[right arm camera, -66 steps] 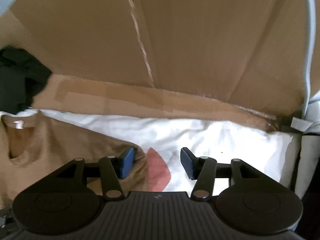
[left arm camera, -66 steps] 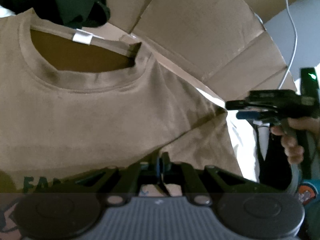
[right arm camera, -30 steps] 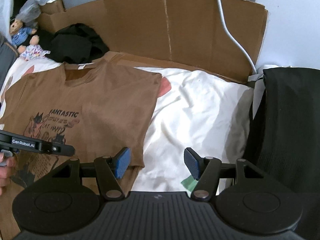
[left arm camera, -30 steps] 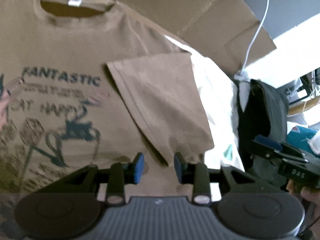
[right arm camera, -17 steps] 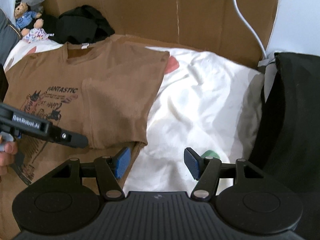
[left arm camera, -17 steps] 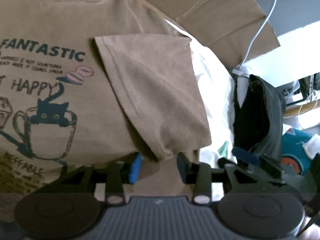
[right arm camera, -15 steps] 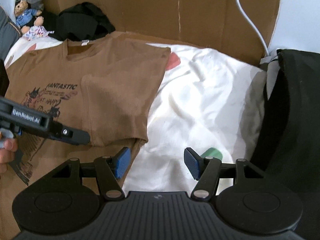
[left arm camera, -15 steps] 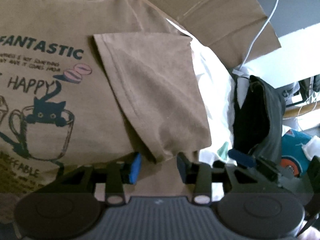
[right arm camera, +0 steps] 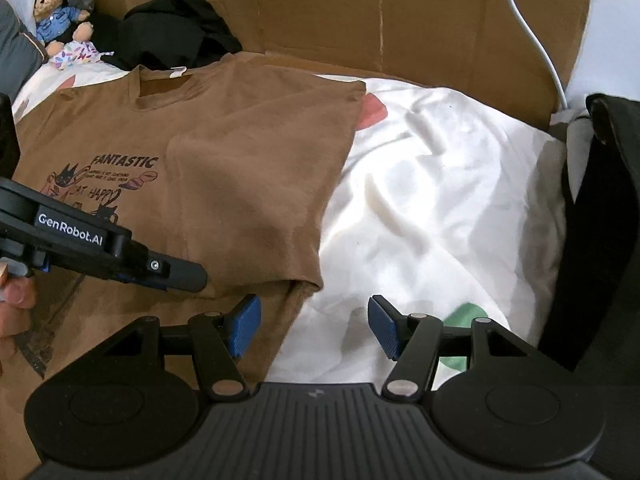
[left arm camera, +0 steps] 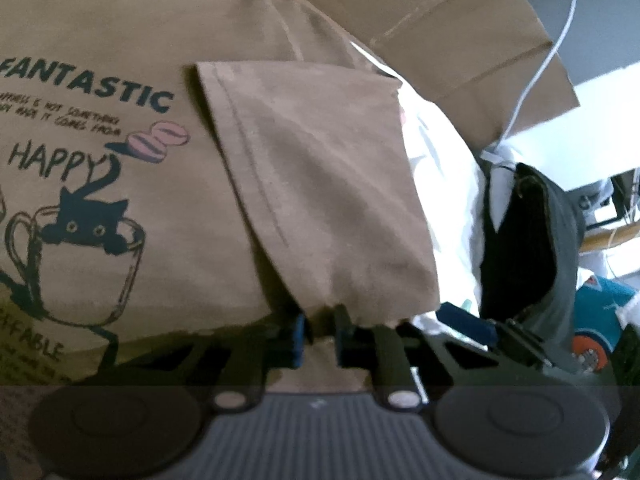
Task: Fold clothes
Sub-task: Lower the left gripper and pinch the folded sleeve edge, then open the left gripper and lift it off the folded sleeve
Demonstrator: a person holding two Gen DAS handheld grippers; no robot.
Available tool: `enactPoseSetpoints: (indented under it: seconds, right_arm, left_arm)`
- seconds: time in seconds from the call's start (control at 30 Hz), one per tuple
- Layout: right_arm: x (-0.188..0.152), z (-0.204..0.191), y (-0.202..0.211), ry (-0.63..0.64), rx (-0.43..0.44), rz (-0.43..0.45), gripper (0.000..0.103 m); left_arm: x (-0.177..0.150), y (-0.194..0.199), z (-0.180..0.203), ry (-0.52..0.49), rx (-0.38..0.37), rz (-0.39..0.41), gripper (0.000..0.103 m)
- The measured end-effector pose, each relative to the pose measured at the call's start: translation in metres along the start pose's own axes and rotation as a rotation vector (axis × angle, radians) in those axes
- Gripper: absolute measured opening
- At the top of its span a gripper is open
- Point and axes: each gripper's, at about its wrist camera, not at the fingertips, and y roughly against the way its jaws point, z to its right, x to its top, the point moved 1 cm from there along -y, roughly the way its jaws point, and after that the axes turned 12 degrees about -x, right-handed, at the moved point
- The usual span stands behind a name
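Note:
A brown T-shirt (left arm camera: 120,184) printed with "FANTASTIC" and a cat in a cup lies flat on a white sheet (right arm camera: 440,200). Its sleeve (left arm camera: 320,184) is folded inward over the chest. My left gripper (left arm camera: 320,336) is at the sleeve's lower corner, its jaws closing to a narrow gap with the bunched fabric pinched between the blue pads. From the right wrist view the left gripper (right arm camera: 176,274) lies low across the shirt (right arm camera: 240,140). My right gripper (right arm camera: 314,320) is open over the shirt's side edge, one pad above brown cloth, the other above the sheet, holding nothing.
Flattened cardboard (right arm camera: 380,20) stands behind the bed with a white cable (right arm camera: 536,40) hanging down it. A black garment (right arm camera: 176,28) and two small teddy bears (right arm camera: 60,20) lie at the back left. A dark bag (right arm camera: 600,220) stands at the right edge.
The left jaws have drawn together on the folded sleeve's lower corner. Both grippers have sunk closer to the shirt; the right one stays equally wide.

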Motion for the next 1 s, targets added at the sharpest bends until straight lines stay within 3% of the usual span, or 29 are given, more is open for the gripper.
enactPoseSetpoints:
  seconds: [0.2,0.63,0.83,1.0]
  right_arm:
    - [-0.007,0.0,-0.007,-0.024,-0.096,0.019,0.064]
    - [-0.01,0.008,-0.014,-0.103,-0.095,-0.007,0.064]
    - [-0.008,0.011,-0.01,-0.138,-0.109,-0.029,0.064]
    - [-0.009,0.011,-0.003,-0.112,-0.119,-0.021,0.064]
  left_arm:
    - [0.0,0.005,0.002,-0.023,0.006,0.001,0.005]
    - [-0.003,0.032,-0.005,-0.028,0.041,0.023,0.005]
    - [0.001,0.033,-0.003,-0.055,0.076,0.019,0.01]
    - [0.011,0.046,0.003,-0.141,0.156,0.065,0.021]
